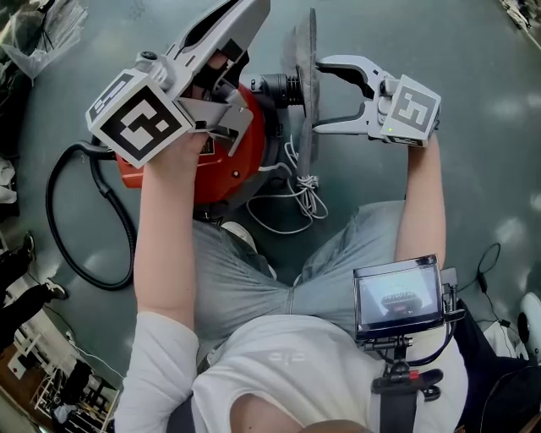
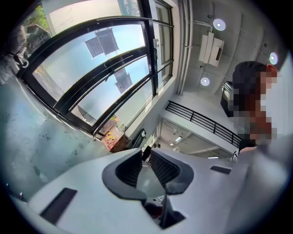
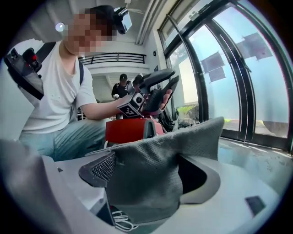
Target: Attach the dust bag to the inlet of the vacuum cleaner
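The red vacuum cleaner [image 1: 230,161] [image 3: 128,130] stands on the grey floor, its black inlet [image 1: 283,84] pointing right. My right gripper [image 1: 317,95] [image 3: 146,178] is shut on the grey cloth dust bag [image 1: 306,101] [image 3: 151,164]. The bag hangs edge-on just right of the inlet; whether they touch is unclear. A white drawstring [image 1: 297,190] dangles from the bag. My left gripper [image 1: 245,25] [image 2: 145,169] [image 3: 158,89] hovers over the vacuum's top, pointing away toward the windows. Its jaws show a narrow gap with nothing between them.
A black hose [image 1: 80,228] loops left of the vacuum. The person's knees [image 1: 254,279] sit close below it, with a small monitor [image 1: 397,296] at the chest. A clear plastic bag [image 1: 42,34] lies top left. Tall windows [image 3: 229,77] stand beyond; another person [image 3: 122,82] stands far behind.
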Motion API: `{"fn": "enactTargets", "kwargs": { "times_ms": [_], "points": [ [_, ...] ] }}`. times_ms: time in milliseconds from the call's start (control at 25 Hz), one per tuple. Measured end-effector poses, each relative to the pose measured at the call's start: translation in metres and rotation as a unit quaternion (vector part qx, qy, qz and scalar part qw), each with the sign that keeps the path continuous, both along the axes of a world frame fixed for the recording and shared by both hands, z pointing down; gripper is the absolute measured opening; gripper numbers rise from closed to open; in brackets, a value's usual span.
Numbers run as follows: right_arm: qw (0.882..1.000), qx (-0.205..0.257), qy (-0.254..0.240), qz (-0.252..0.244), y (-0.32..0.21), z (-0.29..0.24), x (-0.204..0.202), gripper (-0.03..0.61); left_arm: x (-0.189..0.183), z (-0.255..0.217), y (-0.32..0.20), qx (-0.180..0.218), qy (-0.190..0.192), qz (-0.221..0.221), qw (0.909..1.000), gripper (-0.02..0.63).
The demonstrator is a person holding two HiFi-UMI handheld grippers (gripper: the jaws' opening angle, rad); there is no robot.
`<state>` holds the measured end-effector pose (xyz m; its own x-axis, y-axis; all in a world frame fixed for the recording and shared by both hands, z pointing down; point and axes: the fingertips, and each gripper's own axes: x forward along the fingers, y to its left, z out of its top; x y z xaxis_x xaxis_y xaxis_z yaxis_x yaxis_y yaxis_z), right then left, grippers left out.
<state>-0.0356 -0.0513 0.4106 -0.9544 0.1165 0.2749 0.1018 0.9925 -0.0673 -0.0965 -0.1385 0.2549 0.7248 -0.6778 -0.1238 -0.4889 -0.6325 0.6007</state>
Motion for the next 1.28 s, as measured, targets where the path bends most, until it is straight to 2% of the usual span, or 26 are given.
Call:
{"fn": "enactTargets", "kwargs": {
  "times_ms": [120, 280, 440, 560, 640, 800, 880, 1120, 1200, 1280],
  "points": [
    [0.999, 0.031, 0.011, 0.008, 0.001, 0.002, -0.02, 0.44, 0.001, 0.0, 0.0, 0.001, -0.002, 0.002, 1.0, 0.064],
    [0.999, 0.037, 0.009, 0.011, 0.004, 0.004, -0.021, 0.44, -0.001, 0.0, 0.0, -0.001, 0.004, -0.003, 1.0, 0.064],
    [0.999, 0.029, -0.003, 0.02, -0.006, 0.0, 0.009, 0.44, -0.001, 0.001, -0.001, -0.004, 0.012, -0.004, 0.9999, 0.064],
    [0.998, 0.033, 0.042, 0.041, -0.017, 0.02, 0.026, 0.44, -0.001, 0.001, -0.001, -0.004, 0.008, -0.004, 0.9999, 0.064],
    [0.998, 0.026, 0.057, 0.03, -0.013, 0.038, 0.017, 0.44, -0.001, 0.001, 0.0, -0.004, 0.007, -0.004, 1.0, 0.064],
    [0.999, 0.022, 0.028, 0.011, -0.007, 0.038, -0.013, 0.44, 0.0, -0.001, 0.0, -0.005, 0.008, -0.004, 0.9999, 0.064],
    [0.999, 0.025, 0.029, 0.009, -0.004, 0.033, -0.017, 0.44, 0.001, -0.003, 0.001, -0.005, 0.009, -0.003, 0.9999, 0.064],
    [0.996, 0.026, 0.079, 0.011, 0.0, 0.035, -0.016, 0.44, -0.004, -0.005, 0.0, -0.006, 0.033, -0.006, 0.9994, 0.064],
    [0.997, 0.016, 0.069, 0.011, -0.002, 0.028, -0.002, 0.44, -0.002, -0.004, 0.0, -0.002, 0.023, -0.004, 0.9997, 0.064],
    [1.0, 0.007, 0.013, 0.021, -0.007, 0.004, 0.008, 0.44, 0.002, -0.003, 0.001, 0.006, -0.006, 0.003, 1.0, 0.064]
  ]
}}
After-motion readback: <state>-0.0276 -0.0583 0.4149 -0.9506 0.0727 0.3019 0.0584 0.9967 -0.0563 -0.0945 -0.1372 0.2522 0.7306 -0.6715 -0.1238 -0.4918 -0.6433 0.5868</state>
